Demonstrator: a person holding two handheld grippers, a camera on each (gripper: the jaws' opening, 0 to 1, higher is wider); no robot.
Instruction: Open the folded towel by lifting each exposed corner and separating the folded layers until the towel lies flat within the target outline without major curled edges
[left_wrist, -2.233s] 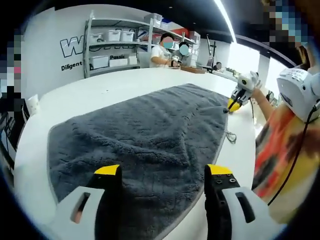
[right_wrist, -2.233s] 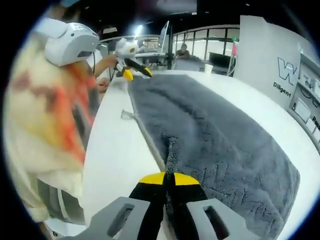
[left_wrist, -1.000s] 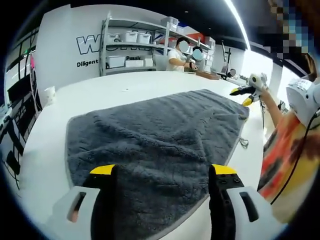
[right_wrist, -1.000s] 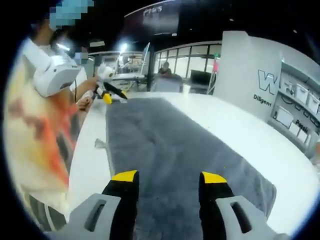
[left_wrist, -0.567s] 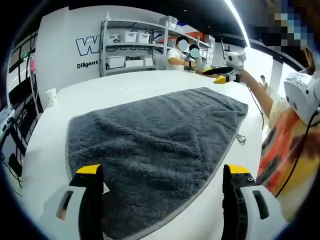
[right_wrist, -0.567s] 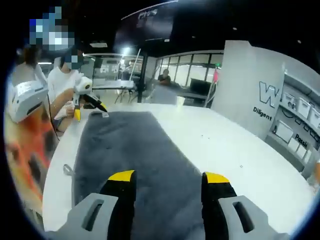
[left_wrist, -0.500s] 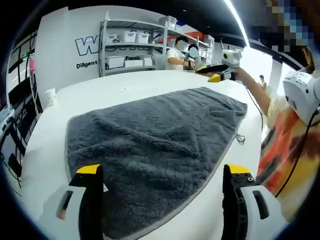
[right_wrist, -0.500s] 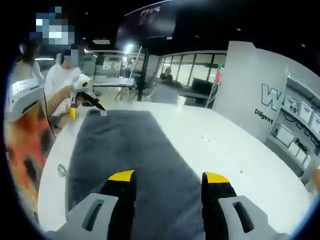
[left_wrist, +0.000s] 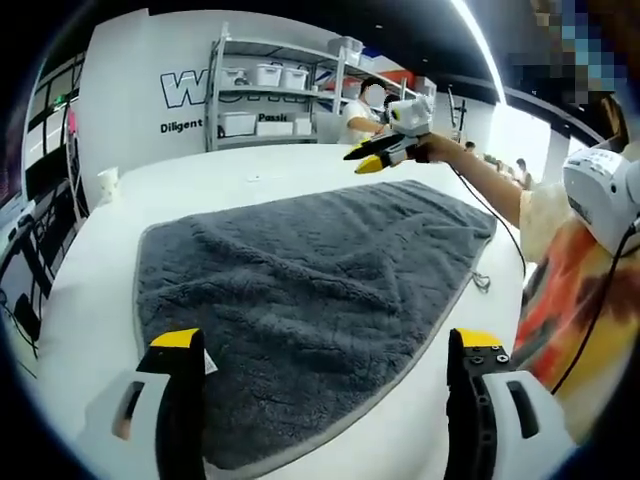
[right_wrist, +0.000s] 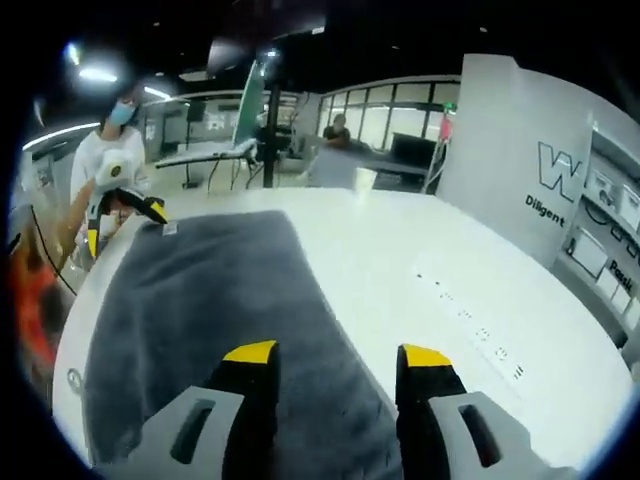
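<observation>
A grey fluffy towel (left_wrist: 300, 280) lies spread open on the white table (left_wrist: 230, 175), with a light trim along its edge and a small loop (left_wrist: 482, 283) at one side. My left gripper (left_wrist: 327, 345) hovers over the towel's near edge, open wide, nothing between its jaws. A hand holds my right gripper (left_wrist: 368, 158) in the air over the towel's far end. In the right gripper view, that gripper (right_wrist: 337, 355) is open and empty above the towel (right_wrist: 190, 300), close to its long edge. The left gripper (right_wrist: 115, 212) shows at the towel's opposite end.
Shelves with white boxes (left_wrist: 255, 85) stand against the back wall, where people (left_wrist: 365, 100) work. A white cup (left_wrist: 107, 185) sits near the table's left edge. The person holding the grippers wears a white headset (left_wrist: 600, 195). Bare table (right_wrist: 430, 260) stretches beside the towel.
The right gripper let go of the towel's edge, opened, rose and swung over the towel's far end. The left gripper's jaws spread wider. The towel lies flatter.
</observation>
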